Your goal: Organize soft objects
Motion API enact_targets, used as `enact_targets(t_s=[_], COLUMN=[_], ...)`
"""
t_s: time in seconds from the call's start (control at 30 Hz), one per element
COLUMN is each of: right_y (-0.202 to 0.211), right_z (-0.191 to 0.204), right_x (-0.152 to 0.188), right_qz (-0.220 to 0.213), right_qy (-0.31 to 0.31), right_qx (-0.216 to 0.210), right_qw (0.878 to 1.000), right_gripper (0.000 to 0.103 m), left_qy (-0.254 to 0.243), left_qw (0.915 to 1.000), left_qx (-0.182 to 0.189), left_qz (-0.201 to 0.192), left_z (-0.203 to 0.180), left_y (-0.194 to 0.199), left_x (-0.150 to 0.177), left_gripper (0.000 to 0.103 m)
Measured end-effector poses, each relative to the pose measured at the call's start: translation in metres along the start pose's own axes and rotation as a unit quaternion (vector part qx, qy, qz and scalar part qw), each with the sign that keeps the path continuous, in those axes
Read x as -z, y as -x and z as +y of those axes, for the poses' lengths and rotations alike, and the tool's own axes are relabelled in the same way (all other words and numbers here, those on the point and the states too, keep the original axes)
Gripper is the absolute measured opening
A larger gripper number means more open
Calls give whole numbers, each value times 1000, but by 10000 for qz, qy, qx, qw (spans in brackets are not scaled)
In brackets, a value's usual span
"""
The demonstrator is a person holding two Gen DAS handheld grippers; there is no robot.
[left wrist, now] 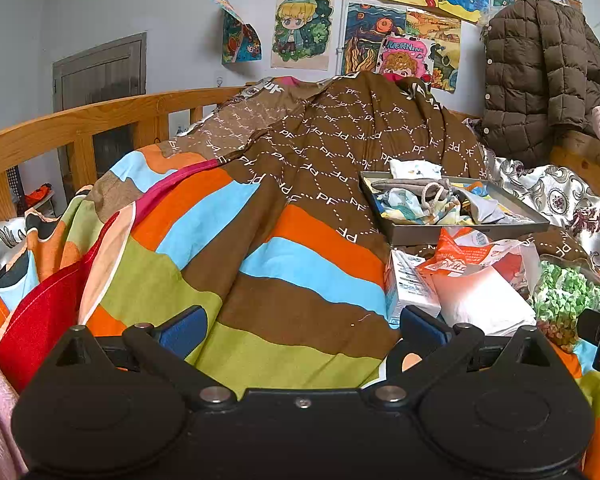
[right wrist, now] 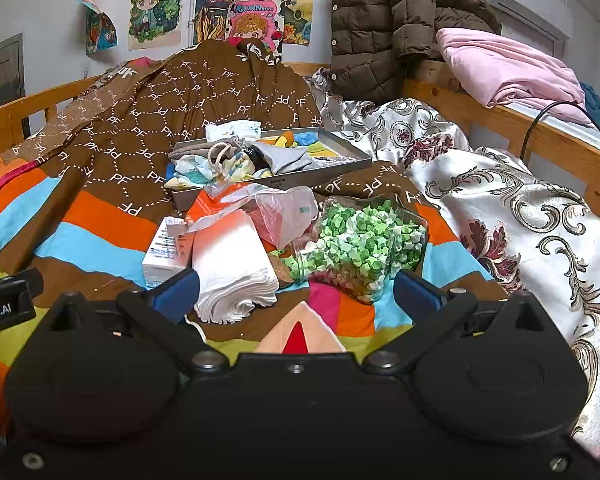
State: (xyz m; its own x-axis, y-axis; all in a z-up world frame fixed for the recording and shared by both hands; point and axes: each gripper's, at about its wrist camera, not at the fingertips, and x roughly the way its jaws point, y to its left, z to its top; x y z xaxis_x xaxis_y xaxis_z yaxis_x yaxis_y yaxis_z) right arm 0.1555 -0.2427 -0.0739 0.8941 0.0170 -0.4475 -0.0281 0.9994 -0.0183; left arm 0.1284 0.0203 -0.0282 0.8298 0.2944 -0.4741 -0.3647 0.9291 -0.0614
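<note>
A grey flat box lies on the striped quilt, filled with small socks and cloth items. In front of it lie a folded white stack of tissues, a torn orange wrapper and a clear bag of green paper stars. My left gripper is open above the quilt, left of these things. My right gripper is open just before the tissues and the stars, with nothing between its blue fingers.
A wooden bed rail runs round the bed. A brown padded jacket and a pink cloth hang at the back right. A silver patterned cover lies to the right. A white carton sits beside the tissues.
</note>
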Motion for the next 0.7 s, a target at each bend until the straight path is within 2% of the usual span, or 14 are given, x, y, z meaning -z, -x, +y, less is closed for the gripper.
enact_targets(t_s=[0.47, 0.7], right_y=[0, 0], right_z=[0, 1], right_x=[0, 0], right_qz=[3, 2], right_qy=[2, 1], right_qx=[2, 3], right_qw=[10000, 10000], right_gripper=[102, 102], left_qy=[-25, -128], left_qw=[10000, 9998], left_qx=[-44, 162], left_qz=[51, 44], left_z=[1, 3], left_y=[0, 4], left_x=[1, 1], left_gripper=[102, 102])
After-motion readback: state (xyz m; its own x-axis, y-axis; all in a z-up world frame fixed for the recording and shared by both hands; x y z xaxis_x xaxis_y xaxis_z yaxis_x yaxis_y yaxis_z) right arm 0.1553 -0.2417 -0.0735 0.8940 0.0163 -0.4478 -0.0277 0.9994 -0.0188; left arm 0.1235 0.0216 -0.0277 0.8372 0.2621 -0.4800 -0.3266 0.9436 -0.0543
